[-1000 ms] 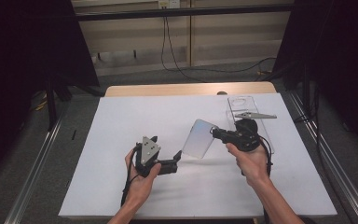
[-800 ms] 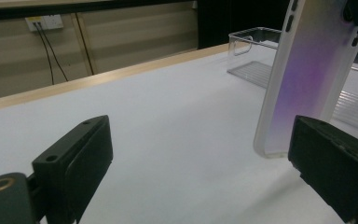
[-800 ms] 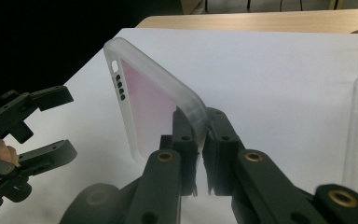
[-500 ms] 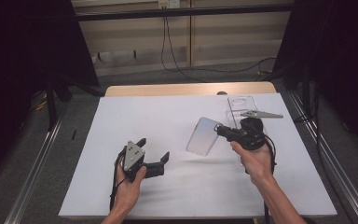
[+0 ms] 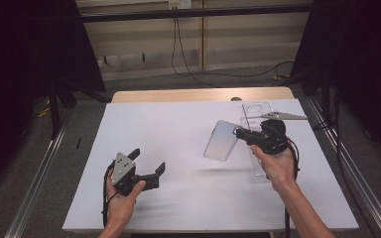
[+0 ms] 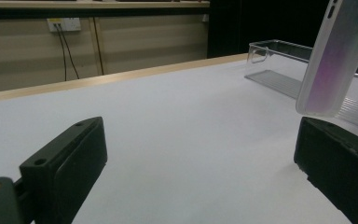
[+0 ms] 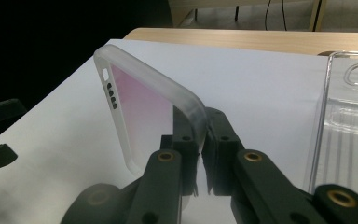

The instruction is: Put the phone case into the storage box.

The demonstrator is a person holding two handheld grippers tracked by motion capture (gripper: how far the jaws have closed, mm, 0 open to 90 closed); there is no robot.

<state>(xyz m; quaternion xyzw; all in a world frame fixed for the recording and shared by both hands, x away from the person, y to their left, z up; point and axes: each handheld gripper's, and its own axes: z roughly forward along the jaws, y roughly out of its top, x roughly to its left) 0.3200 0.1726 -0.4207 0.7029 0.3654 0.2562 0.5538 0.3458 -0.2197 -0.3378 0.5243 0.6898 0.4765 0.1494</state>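
Holding a frosted phone case (image 5: 221, 141) by its edge, the right gripper (image 5: 239, 133) lifts it above the table (image 5: 178, 129), left of the clear tray (image 5: 256, 110). Left gripper (image 5: 149, 166) waits released, near-left. Next likely calls for a careful set-down.

left gripper (image 5: 149, 165) slid toward table's (image 5: 178, 124) left edge and near edge | now well apart from case (image 5: 221, 141)

Case (image 7: 140, 105): frosted translucent white, pink-purple tint across the back. Tray (image 5: 258, 111): clear, ribbed floor. Both claws black, left (image 5: 149, 168) and right (image 5: 238, 133), each with a grey top plate; brass-coloured pivots on the right. Tabletop (image 5: 178, 129): white sheet, light wood far edge.
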